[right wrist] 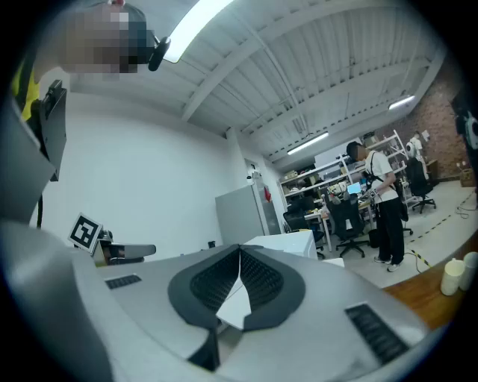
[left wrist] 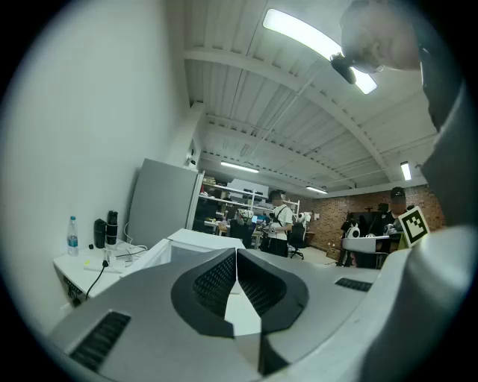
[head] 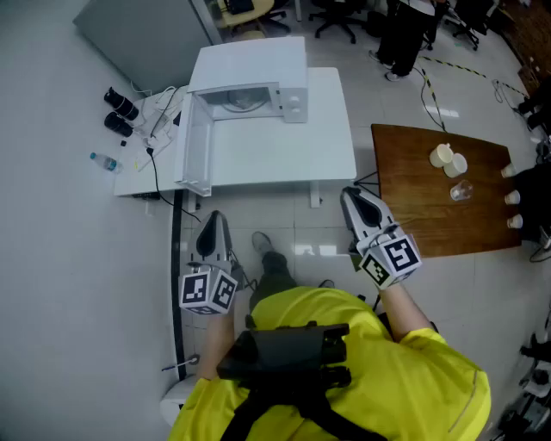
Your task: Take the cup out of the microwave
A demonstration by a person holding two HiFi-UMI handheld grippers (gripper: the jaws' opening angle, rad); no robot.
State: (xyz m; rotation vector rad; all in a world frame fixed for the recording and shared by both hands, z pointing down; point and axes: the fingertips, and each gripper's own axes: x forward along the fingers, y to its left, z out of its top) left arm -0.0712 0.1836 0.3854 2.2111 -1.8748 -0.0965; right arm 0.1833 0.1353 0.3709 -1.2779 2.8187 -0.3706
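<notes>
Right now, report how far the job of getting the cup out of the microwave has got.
Done: the microwave has its door open. In hand: nothing; the left gripper and the right gripper are both shut, empty, short of the white table. Left: reach in, grip the cup, lift it out. No cup can be made out in the cavity from here.

A white table (head: 331, 129) stands on the pale tiled floor (head: 52, 258). At the table's left end lie a small water bottle (head: 103, 161), two black cylinders (head: 120, 112) and a tangle of cables (head: 155, 129). A grey cabinet (head: 146, 34) stands behind it. To the right is a brown wooden table (head: 413, 198) carrying two pale cups (head: 448, 159) and a clear glass (head: 461, 191). Office chairs (head: 336, 17) stand farther back.
</notes>
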